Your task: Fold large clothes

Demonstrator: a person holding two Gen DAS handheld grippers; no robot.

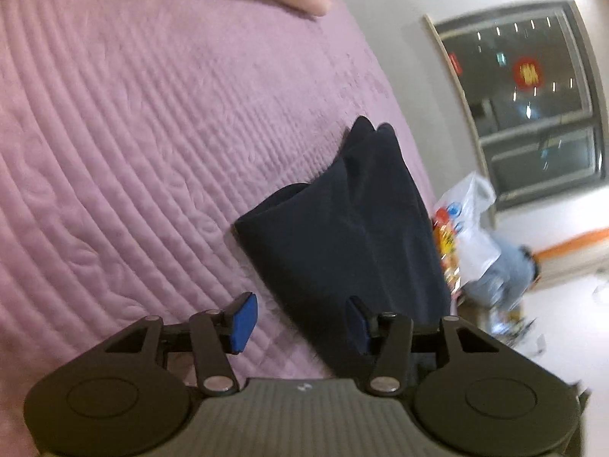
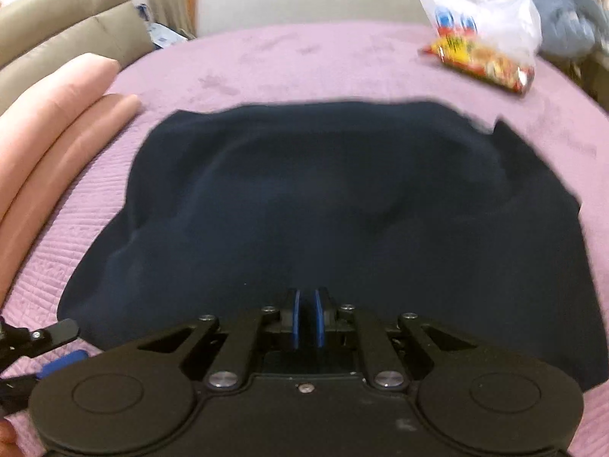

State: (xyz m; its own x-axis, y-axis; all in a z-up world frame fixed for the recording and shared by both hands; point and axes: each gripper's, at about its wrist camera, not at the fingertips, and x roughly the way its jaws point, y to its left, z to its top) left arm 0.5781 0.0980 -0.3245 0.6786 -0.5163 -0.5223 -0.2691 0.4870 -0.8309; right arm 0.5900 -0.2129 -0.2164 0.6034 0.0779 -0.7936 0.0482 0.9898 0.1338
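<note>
Right gripper [image 2: 307,318] has its pads nearly shut, nothing visibly between them, with the navy garment [image 2: 323,205] folded just ahead on the purple bedspread [image 2: 285,61]. Left gripper [image 1: 300,321] gapes empty at the garment's edge. Probably between folds; next needs a fresh grab on an edge.

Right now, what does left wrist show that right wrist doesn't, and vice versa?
Left wrist only: the open left gripper from behind, one pad over the quilt and one over the cloth, plus a dark window on the wall.
Right wrist only: the right gripper with pads nearly together, nothing visibly between them, the garment's full spread, and a beige headboard.
Both: navy garment, purple quilt, pink pillows, snack bag, blue plush.
</note>
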